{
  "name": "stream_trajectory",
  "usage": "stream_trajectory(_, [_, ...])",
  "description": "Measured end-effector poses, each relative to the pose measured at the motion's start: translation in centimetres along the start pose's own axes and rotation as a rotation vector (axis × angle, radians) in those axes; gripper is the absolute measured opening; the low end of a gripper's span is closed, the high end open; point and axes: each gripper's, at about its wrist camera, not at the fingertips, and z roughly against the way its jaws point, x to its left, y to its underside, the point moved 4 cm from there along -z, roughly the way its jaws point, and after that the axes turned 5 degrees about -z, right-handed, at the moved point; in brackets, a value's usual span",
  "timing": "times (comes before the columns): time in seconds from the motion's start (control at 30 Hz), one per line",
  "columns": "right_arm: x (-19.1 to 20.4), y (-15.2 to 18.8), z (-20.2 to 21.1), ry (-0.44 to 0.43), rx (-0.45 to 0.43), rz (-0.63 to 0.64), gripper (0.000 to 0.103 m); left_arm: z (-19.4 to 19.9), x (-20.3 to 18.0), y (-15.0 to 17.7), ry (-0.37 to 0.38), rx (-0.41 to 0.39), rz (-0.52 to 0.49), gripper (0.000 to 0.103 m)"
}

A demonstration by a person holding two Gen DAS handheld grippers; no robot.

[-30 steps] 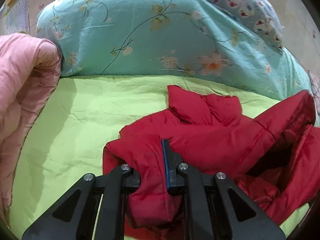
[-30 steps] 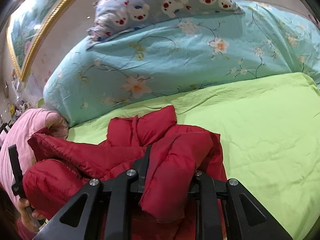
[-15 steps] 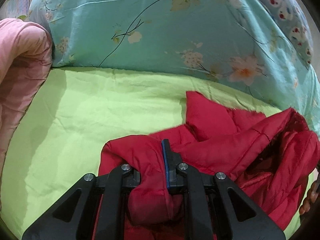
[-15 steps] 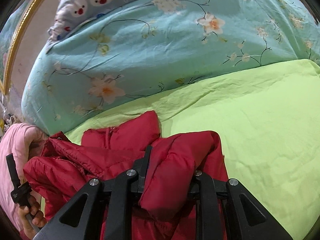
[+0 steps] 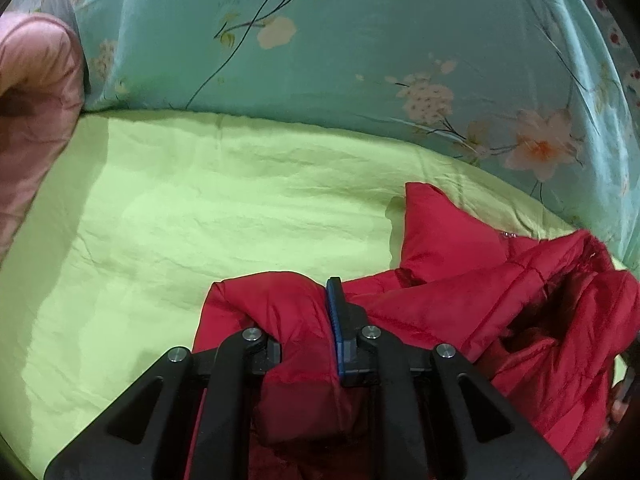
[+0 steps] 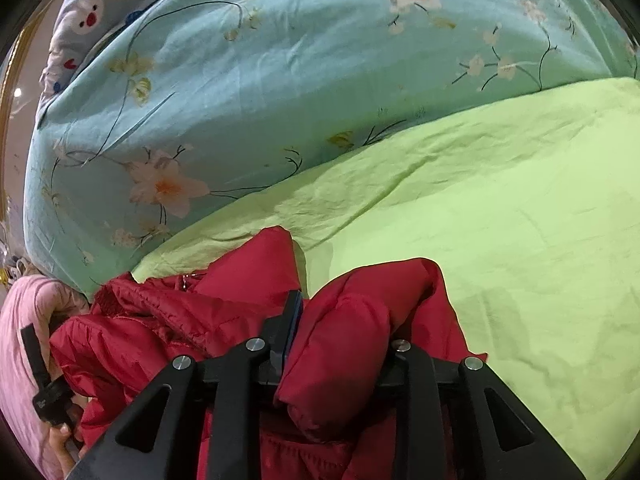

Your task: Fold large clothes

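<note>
No readable text is showing in either view. A faint mark on the teal floral quilt (image 5: 360, 60), upper middle of the left wrist view, is staying too blurred to read.

Both cameras sit low and close, each looking forward along its own gripper's black fingers, which fill the frame from 5 to 7 o'clock. The left wrist view faces across the lime-green sheet (image 5: 192, 216) toward the teal floral duvet (image 5: 360, 40) at 12 o'clock, with a pink quilt (image 5: 32, 92) at 9 to 10 o'clock. The right wrist view faces the same teal floral duvet (image 6: 248, 92) at 11 to 12 o'clock, with the lime-green sheet (image 6: 520, 220) spreading to 3 o'clock. Both views share the red padded jacket (image 5: 460, 292) (image 6: 192, 320), sheet and duvet.
</note>
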Motion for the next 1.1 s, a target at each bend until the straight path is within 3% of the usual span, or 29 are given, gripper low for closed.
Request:
stream_trajectory(0.23, [-0.8, -1.4, -0.5, -0.073, 0.050, -0.097, 0.031, 1.0, 1.4, -0.8, 0.093, 0.020, 0.081, 0.017])
stream_trajectory(0.37, [-1.0, -1.9, -0.1, -0.111, 0.071, -0.132, 0.033, 3.3, 1.4, -0.7, 0.090, -0.007, 0.053, 0.022])
stream_trajectory(0.47, [-1.0, -2.2, 0.4, -0.141, 0.082, -0.150, 0.034, 5.3, 1.7, -0.5, 0.066, -0.045, 0.026, 0.041])
stream_trajectory(0.53, [-1.1, -2.5, 0.8, -0.159, 0.088, -0.161, 0.035, 7.1, 2.4, -0.8, -0.015, -0.105, 0.014, 0.072])
stream_trajectory(0.6, [-1.2, -2.8, 1.1, -0.163, 0.090, -0.173, 0.041, 9.1, 2.9, -0.9, -0.036, -0.159, 0.006, 0.073])
stream_trajectory(0.67, [-1.3, -3.1, 1.0, -0.165, 0.089, -0.185, 0.045, 11.1, 1.8, -0.4, 0.034, -0.186, -0.025, 0.073])
stream_trajectory(0.87, [-1.8, -3.9, 1.9, -0.151, 0.041, -0.221, 0.062, 13.1, -5.7, 3.2, 0.128, -0.167, -0.238, 0.073])
stream_trajectory(0.9, [-1.8, -4.1, 2.8, -0.122, 0.012, -0.202, 0.066, 13.2, -7.1, 4.0, 0.155, -0.158, -0.271, 0.073])
stream_trajectory(1.03, [-0.1, -3.1, 6.2, -0.074, -0.042, -0.065, 0.066, 12.7, -11.6, 6.3, 0.219, -0.132, -0.359, 0.073])
stream_trajectory(1.1, [1.7, -1.7, 7.4, -0.071, -0.050, 0.040, 0.066, 11.7, -13.0, 7.0, 0.218, -0.114, -0.382, 0.073])
